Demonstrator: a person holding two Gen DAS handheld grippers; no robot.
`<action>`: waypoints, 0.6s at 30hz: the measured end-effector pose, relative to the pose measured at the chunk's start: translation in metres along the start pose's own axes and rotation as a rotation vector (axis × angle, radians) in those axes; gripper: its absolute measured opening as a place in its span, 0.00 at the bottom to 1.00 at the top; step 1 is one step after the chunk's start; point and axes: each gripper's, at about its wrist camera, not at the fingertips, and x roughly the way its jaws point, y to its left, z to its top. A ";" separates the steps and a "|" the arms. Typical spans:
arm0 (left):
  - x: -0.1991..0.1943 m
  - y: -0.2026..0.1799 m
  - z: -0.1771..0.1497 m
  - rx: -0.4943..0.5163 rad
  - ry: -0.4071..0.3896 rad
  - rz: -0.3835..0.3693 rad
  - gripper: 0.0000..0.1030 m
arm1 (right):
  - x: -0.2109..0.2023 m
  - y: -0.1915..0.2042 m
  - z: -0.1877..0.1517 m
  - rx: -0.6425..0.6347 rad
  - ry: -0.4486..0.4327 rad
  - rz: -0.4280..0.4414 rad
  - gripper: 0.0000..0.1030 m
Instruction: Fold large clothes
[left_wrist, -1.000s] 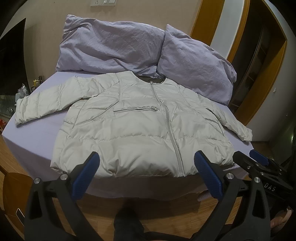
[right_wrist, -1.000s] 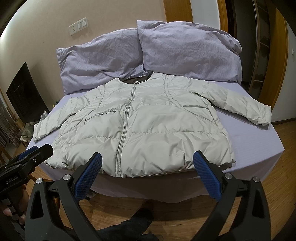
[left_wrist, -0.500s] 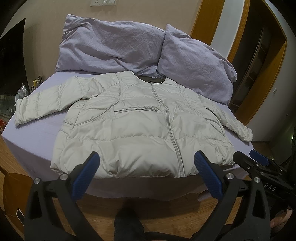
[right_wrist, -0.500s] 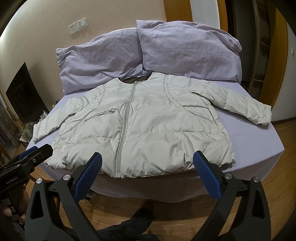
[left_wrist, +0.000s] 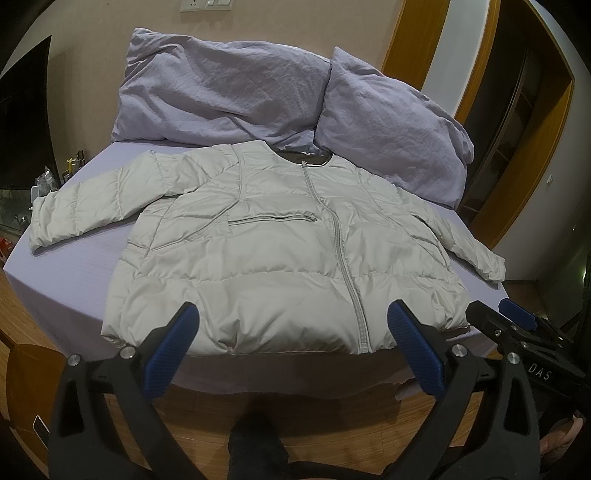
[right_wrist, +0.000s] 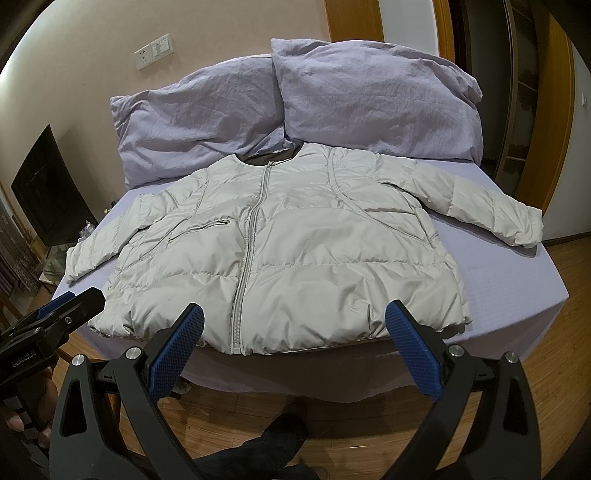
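Puffer jacket (left_wrist: 280, 254): pale grey, zipped, front up, flat on the lavender bed (left_wrist: 70, 280), sleeves spread, hem at the bed's foot edge.
Pillows (left_wrist: 221, 99): two, lavender, beyond the jacket's collar.
Left gripper (left_wrist: 291, 350): fingers wide apart, empty, short of the hem.
Right gripper (right_wrist: 293, 350): likewise spread, empty, before the hem.
Floor (right_wrist: 554, 369): wood, below the hem.

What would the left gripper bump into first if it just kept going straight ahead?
Most likely the bottom hem of the puffy jacket spread on the bed. The left gripper is open and holds nothing, and nothing else lies between. Depth is hard to judge, so it might touch the bed's edge first.
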 end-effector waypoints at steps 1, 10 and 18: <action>0.000 0.000 0.000 0.000 0.001 0.000 0.98 | 0.000 0.000 0.000 0.000 0.000 0.000 0.97; 0.000 0.000 0.000 0.000 0.000 0.001 0.98 | 0.000 0.000 -0.001 0.000 0.001 0.001 0.97; 0.000 0.000 0.000 -0.001 0.002 0.000 0.98 | 0.000 0.001 -0.001 0.001 0.003 0.001 0.97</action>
